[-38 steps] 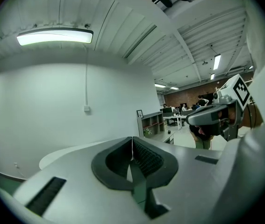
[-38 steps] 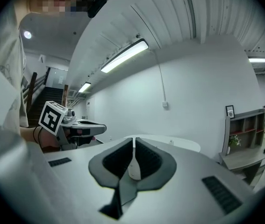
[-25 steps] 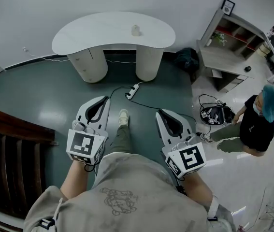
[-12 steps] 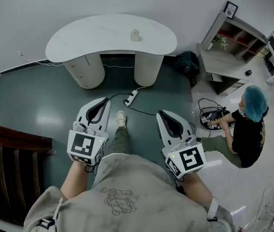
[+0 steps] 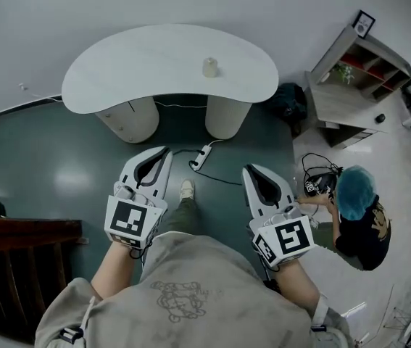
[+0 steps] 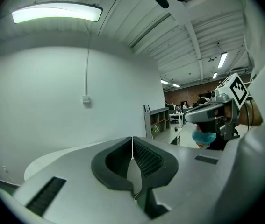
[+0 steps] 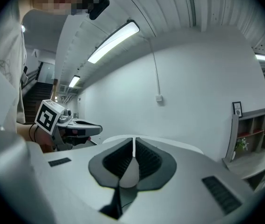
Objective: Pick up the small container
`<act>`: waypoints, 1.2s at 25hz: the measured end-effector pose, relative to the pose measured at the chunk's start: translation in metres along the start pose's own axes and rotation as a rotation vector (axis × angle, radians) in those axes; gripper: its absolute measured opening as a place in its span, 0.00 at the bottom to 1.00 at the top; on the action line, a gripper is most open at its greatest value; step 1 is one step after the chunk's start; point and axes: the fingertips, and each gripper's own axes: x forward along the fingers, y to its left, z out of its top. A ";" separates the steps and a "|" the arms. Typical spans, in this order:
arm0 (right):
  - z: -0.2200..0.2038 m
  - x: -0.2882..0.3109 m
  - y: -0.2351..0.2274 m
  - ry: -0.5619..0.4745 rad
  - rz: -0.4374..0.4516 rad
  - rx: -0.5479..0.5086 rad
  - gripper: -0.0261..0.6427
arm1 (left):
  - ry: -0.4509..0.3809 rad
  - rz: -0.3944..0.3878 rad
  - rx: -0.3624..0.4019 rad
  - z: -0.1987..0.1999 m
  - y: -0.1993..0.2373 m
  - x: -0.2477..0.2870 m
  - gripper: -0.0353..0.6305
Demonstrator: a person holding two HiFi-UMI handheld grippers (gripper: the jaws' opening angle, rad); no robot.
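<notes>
A person in a pale grey sweatshirt (image 5: 191,296) stands on a dark green floor (image 5: 53,158) facing a white kidney-shaped worktop (image 5: 133,71), with the left tongs (image 5: 165,151) and the right tongs (image 5: 248,169) held out level in front of the body, side by side and well apart. The small container (image 5: 209,67), a pale cylindrical pot, stands upright on the worktop, right of its middle and toward the far edge, well ahead of both tongs and touched by neither.

In the left gripper view the left tongs (image 6: 132,141) are together, their ribbed dark pads meeting along a thin seam with nothing between them. The right gripper view shows the same of the right tongs (image 7: 134,141): pads pressed together and empty. Each of these views catches the other tool off to the side, with its marker cube (image 6: 237,88) tilted toward the camera, against a plain white wall (image 7: 193,78) under strip lights (image 6: 55,13).

The worktop rests on two rounded pale pedestals (image 5: 133,118). On the floor just in front of them a white power strip (image 5: 200,156) lies with its cable trailing to the right, and the person's shoe (image 5: 186,189) shows between the two tools. At right a second person in a blue hair cover (image 5: 354,193) and dark top crouches over a tangle of cables (image 5: 321,183) on a lighter floor, near an open shelving unit (image 5: 346,78) and a dark bag (image 5: 290,96). Dark wooden stairs (image 5: 17,267) fill the lower left corner
</notes>
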 end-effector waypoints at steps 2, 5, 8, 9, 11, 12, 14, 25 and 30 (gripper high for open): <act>0.006 0.025 -0.009 0.010 -0.007 0.002 0.09 | 0.000 -0.012 -0.005 0.002 0.019 0.019 0.08; 0.015 0.060 -0.017 0.027 -0.013 -0.006 0.09 | -0.006 -0.033 -0.018 0.004 0.046 0.044 0.08; 0.024 0.098 -0.033 0.039 -0.023 -0.023 0.10 | -0.009 -0.058 -0.026 0.007 0.074 0.076 0.08; 0.027 0.111 -0.040 0.043 -0.027 -0.024 0.09 | -0.009 -0.065 -0.027 0.008 0.083 0.088 0.08; 0.033 0.135 -0.053 0.046 -0.037 -0.022 0.09 | -0.004 -0.072 -0.035 0.010 0.102 0.109 0.08; 0.035 0.146 -0.058 0.044 -0.044 -0.021 0.09 | 0.001 -0.075 -0.044 0.011 0.110 0.118 0.08; 0.042 0.166 -0.070 0.041 -0.058 -0.021 0.10 | 0.001 -0.085 -0.054 0.014 0.126 0.136 0.08; 0.062 0.227 -0.112 0.042 -0.095 -0.028 0.09 | 0.002 -0.127 -0.057 0.024 0.164 0.200 0.08; 0.064 0.237 -0.135 0.033 -0.083 -0.020 0.09 | -0.001 -0.111 -0.045 0.026 0.161 0.221 0.08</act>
